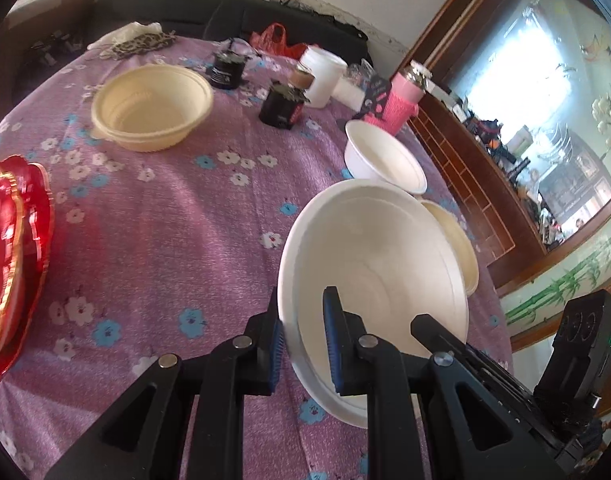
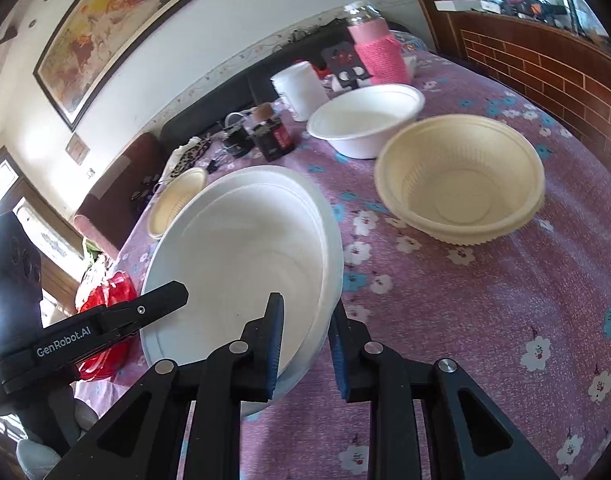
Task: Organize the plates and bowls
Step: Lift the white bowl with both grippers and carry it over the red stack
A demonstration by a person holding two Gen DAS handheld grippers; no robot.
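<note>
The left gripper (image 1: 303, 336) pinches the near rim of a large white bowl (image 1: 377, 264). Beyond that bowl sits a smaller white bowl (image 1: 385, 160); far left, a cream bowl (image 1: 151, 108).

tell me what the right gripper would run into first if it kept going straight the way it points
The right gripper is shut on the white bowl's rim; straight beyond it lies bare purple tablecloth, the small white bowl farther off. Depth is unclear.

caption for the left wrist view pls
Left claw shut on the rim of a large white paper bowl over the purple floral tablecloth.
</note>
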